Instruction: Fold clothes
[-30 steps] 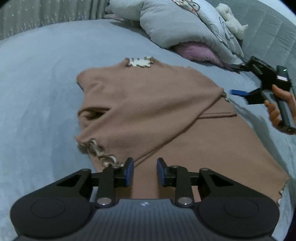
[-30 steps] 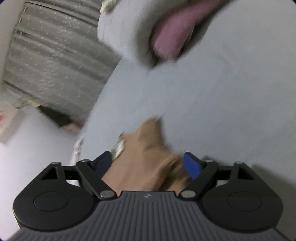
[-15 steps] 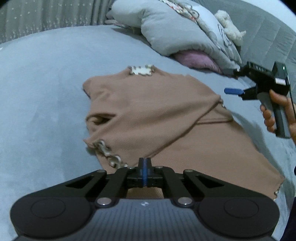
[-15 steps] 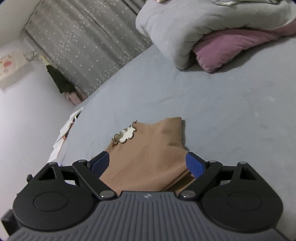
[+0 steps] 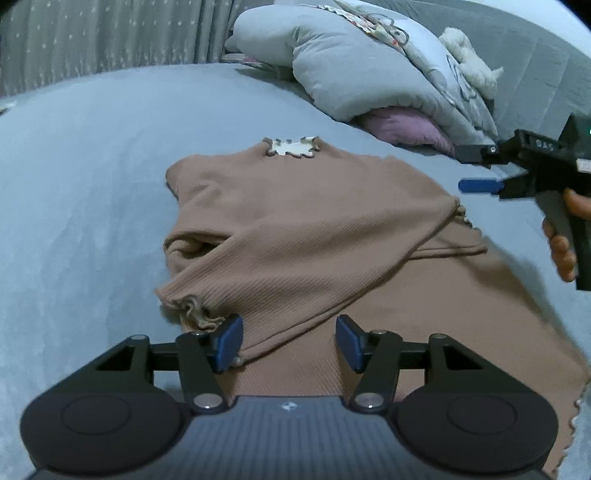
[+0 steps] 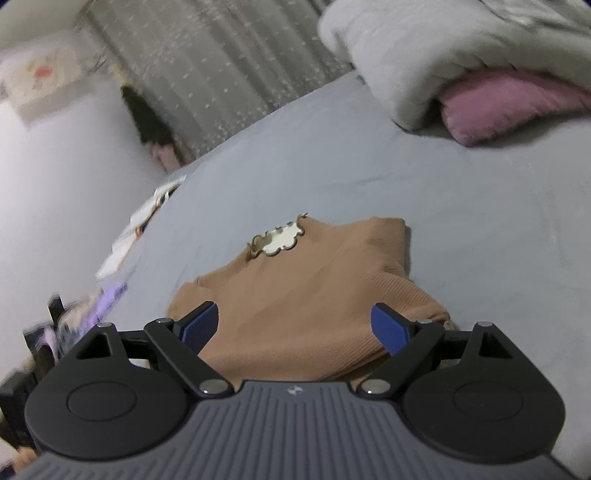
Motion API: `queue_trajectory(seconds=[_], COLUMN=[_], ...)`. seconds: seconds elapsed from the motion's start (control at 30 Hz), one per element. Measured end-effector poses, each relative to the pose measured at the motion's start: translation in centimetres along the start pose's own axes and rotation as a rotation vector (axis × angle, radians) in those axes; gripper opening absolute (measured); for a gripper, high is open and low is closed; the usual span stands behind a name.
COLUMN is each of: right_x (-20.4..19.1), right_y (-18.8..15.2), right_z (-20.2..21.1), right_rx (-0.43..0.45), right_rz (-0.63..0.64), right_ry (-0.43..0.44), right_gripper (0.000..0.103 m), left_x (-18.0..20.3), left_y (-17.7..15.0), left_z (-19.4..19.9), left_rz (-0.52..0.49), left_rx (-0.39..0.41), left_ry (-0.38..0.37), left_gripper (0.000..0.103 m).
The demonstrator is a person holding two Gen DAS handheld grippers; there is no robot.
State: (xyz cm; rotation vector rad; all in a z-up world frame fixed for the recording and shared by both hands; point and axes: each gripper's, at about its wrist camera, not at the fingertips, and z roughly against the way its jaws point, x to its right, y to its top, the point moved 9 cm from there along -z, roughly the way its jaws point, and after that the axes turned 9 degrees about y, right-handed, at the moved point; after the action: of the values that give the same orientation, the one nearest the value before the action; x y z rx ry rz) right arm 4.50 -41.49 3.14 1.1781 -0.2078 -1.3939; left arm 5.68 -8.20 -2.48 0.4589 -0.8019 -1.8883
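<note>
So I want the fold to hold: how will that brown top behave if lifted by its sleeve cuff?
The brown top is probably floppy: its ribbed knit drapes and creases. Likely light. The folded sleeve may slide off.

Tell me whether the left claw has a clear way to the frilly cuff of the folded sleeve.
Probably yes. The left claw is opening with the brown top's sleeve edge between its pads, and the frilly cuff lies just beside its left pad, uncovered. The right claw hangs well clear.

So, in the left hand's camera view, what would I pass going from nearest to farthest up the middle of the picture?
left gripper, its jaws opening over the cloth → folded brown top → its cream scalloped collar → bare grey-blue bedsheet → grey curtain.
</note>
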Motion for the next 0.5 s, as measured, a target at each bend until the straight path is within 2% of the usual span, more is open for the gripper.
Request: queue_trajectory(seconds=[0.07, 0.1, 0.13, 0.2, 0.23, 0.27, 0.3, 0.37, 0.4, 0.43, 0.47, 0.5], right_x=[-2.0, -3.2, -3.8, -6.8, -7.6, -9.5, -11.4, -14.2, -16.1, -17.1, -18.1, -18.9], right_y=[-0.3, -0.7, -0.9, -2.3, -2.7, -3.7, -4.7, -6.5, -7.9, -9.0, -10.2, -11.5], right_z=[-0.4, -0.8, -0.9, -1.8, -2.0, -2.4, -2.8, -3.7, -4.4, -5.2, -6.1, -7.0], right_rx=[-0.043, -0.067, -0.078, -0.132, -0.140, -0.147, -0.153, -0.159, -0.163, -0.178, -0.193, -0.221], right_rz=[0.129, 0.194, 0.222, 0.395, 0.450, 0.558, 0.666, 0.779, 0.855, 0.912, 0.969, 1.033], right_ry=[0.007, 0.016, 0.021, 0.048, 0.051, 0.066, 0.082, 0.131, 0.163, 0.160, 0.157, 0.143], right_gripper=[0.090, 0.090, 0.090, 0.090, 0.090, 0.090, 0.090, 0.087, 0.076, 0.068, 0.053, 0.048], left_x=[0.4, 0.5, 0.5, -0.6, -1.7, -3.0, -4.6, -6.3, -7.1, -7.4, -7.4, -7.2], left_y=[0.0, -0.1, -0.2, 0.2, 0.8, 1.6, 2.4, 2.7, 2.5, 2.1, 1.6, 1.3], left_z=[0.4, 0.7, 1.1, 2.0, 2.9, 3.8, 4.7, 5.2, 5.0, 4.5, 3.8, 3.3], left_rz=[-0.057, -0.086, -0.101, -0.106, -0.085, -0.055, 0.012, 0.112, 0.169, 0.200, 0.220, 0.234], left_rx=[0.000, -0.002, -0.017, -0.023, 0.000, 0.026, 0.049, 0.051, 0.036, 0.009, -0.023, -0.047], left_ry=[0.031, 0.032, 0.012, 0.012, 0.025, 0.034, 0.024, -0.011, -0.033, -0.038, -0.035, -0.032], left_gripper=[0.014, 0.013, 0.007, 0.005, 0.005, 0.006, 0.006, 0.008, 0.010, 0.010, 0.011, 0.012])
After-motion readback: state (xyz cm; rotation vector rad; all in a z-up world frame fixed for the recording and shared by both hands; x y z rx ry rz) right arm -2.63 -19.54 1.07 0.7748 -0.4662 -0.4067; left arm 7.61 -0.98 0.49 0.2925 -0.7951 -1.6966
